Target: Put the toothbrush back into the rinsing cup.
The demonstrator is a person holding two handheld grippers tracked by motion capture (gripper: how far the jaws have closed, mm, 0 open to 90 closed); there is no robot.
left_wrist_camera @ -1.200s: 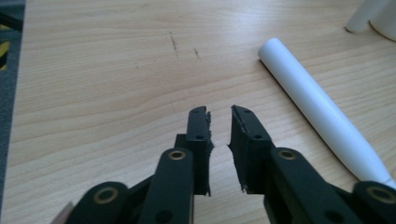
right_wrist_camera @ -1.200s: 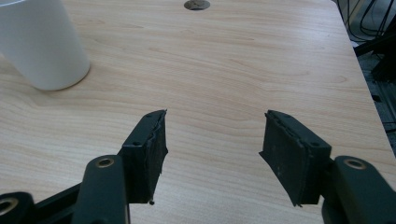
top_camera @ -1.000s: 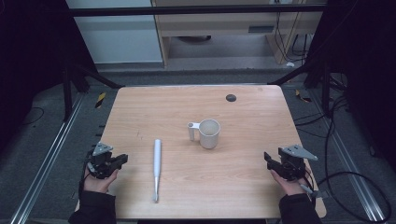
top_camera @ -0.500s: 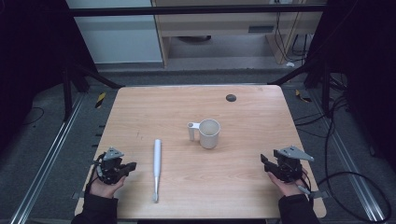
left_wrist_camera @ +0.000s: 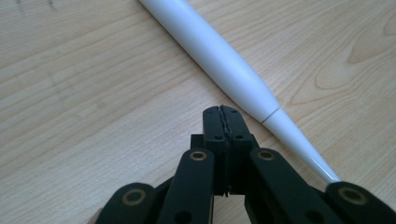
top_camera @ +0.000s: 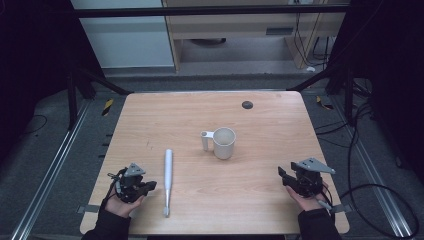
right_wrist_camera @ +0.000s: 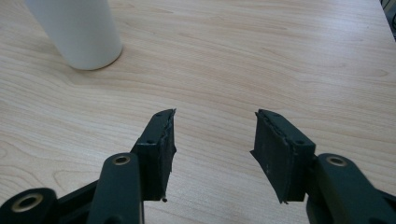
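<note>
A long white tapered stick (top_camera: pixel 168 179) lies flat on the wooden table (top_camera: pixel 260 125), left of centre. My left gripper (top_camera: pixel 150 186) is shut and empty, its tip just left of the stick's lower half. In the left gripper view the jaws (left_wrist_camera: pixel 223 112) press together right beside the stick (left_wrist_camera: pixel 219 63) without holding it. A white mug (top_camera: pixel 223 142) stands upright near the table's middle, handle to the left. My right gripper (top_camera: pixel 283 174) rests at the right front, open, nothing between its jaws (right_wrist_camera: pixel 215 128). The mug (right_wrist_camera: pixel 77 30) stands ahead and to its left.
A small dark round disc (top_camera: pixel 247 104) lies near the far edge of the table. Dark frame posts and cables surround the table on the floor. Bare wood lies between the mug and the right gripper.
My left gripper has moved right toward the white stick and turned its tip to it. The right gripper has crept slightly left. Mug and stick have not moved.
</note>
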